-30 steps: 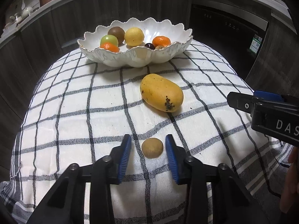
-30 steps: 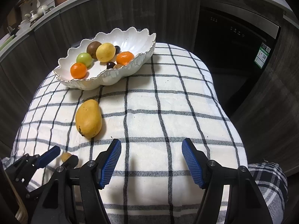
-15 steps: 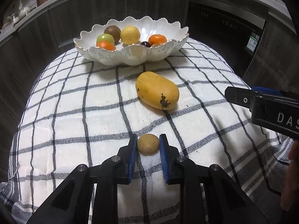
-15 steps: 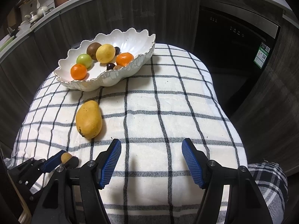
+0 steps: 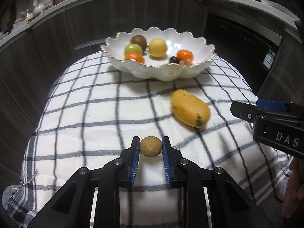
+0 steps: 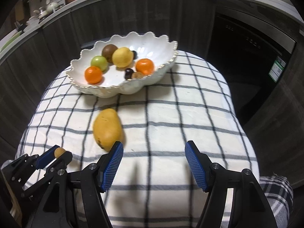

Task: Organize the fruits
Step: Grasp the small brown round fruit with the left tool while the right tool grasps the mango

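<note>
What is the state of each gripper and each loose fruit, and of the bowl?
left gripper: shut on the small brown fruit, clear of the cloth.
right gripper: open, nothing between its pads.
mango: lying on the checked cloth, untouched.
white bowl: upright, holding several fruits.

We see small brown round fruit [image 5: 150, 146] low centre, pinched between blue pads. Yellow mango [image 5: 190, 110] on its side, right of centre. White scalloped bowl [image 5: 161, 72], upper centre, holds oranges, green, yellow, brown fruits.
</note>
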Available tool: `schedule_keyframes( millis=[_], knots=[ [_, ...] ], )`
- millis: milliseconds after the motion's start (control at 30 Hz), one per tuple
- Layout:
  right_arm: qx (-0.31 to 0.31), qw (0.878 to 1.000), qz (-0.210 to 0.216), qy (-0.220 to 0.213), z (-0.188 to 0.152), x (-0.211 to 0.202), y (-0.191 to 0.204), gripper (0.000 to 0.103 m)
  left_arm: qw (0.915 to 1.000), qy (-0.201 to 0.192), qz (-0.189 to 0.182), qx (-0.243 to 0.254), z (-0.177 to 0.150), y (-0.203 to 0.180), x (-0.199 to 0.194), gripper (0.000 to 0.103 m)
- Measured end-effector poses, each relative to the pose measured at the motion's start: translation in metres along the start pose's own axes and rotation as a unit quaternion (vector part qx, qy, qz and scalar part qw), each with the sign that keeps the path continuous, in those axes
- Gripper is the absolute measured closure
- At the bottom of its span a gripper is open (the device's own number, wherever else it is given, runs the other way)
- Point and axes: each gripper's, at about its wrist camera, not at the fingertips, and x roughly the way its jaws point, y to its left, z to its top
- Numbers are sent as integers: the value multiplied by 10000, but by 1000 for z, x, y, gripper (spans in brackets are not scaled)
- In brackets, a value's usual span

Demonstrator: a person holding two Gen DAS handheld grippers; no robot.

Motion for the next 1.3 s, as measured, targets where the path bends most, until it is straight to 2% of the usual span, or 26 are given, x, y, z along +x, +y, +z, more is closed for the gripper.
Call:
schedule_keyframes(
  millis=[267, 533, 933, 1033, 1300],
  knots=[
    [-351, 9989, 312, 68, 14, 21, 34, 35, 9990, 0, 263, -349, 2, 29, 3, 79],
    [-589, 9976, 308, 211, 22, 47, 48, 35, 9969, -65, 593, -515, 4, 49, 6, 79],
    [-770, 9954, 390, 411, 20, 65, 62, 36, 9955, 1, 635, -710, 4, 61, 11, 79],
    [-757, 9947, 429, 539, 18, 74, 64, 50, 9953, 19, 631, -734, 4, 62, 12, 79],
    [-731, 9948, 477, 532, 17, 76, 63, 52, 9956, 17, 603, -723, 4, 61, 13, 79]
  ],
)
